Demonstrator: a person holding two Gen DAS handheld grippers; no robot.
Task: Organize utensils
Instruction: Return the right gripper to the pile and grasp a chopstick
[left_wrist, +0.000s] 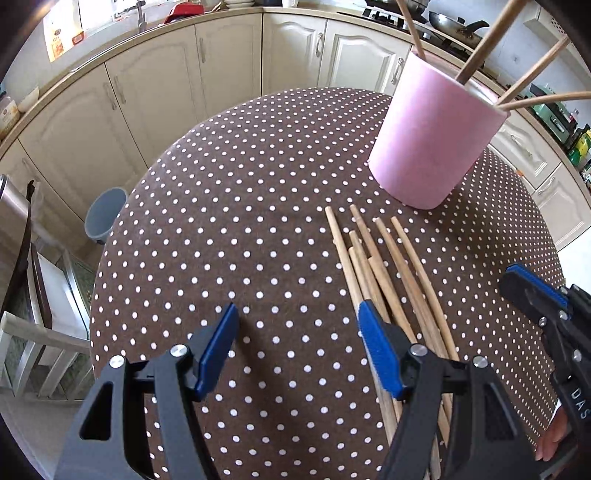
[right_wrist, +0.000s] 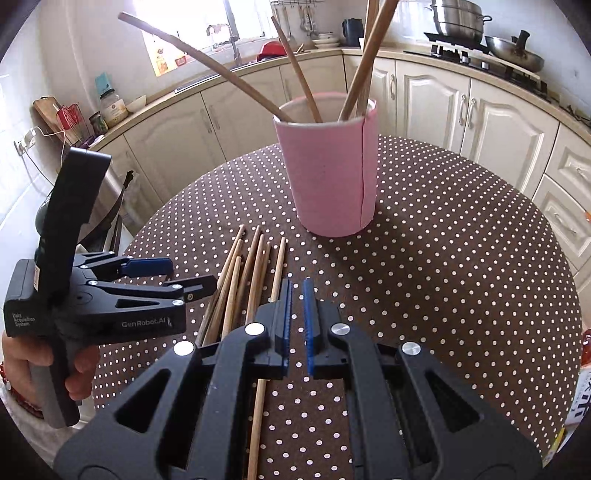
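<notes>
A pink cylindrical holder (left_wrist: 432, 140) (right_wrist: 328, 170) stands on the polka-dot table (left_wrist: 229, 236) (right_wrist: 461, 258) with several wooden chopsticks upright in it. Several loose wooden chopsticks (left_wrist: 384, 273) (right_wrist: 251, 273) lie in a bunch on the cloth in front of the holder. My left gripper (left_wrist: 299, 343) is open and empty; its right finger hangs over the left side of the bunch. It also shows in the right wrist view (right_wrist: 173, 275). My right gripper (right_wrist: 297, 321) is nearly shut with a narrow gap and holds nothing, just right of the bunch. It also shows in the left wrist view (left_wrist: 535, 291).
Cream kitchen cabinets (left_wrist: 155, 85) and a counter curve behind the table. A wok (right_wrist: 513, 51) and pots sit on the stove at the right. A grey bin (left_wrist: 105, 214) and a chair (left_wrist: 33, 295) stand on the floor to the left.
</notes>
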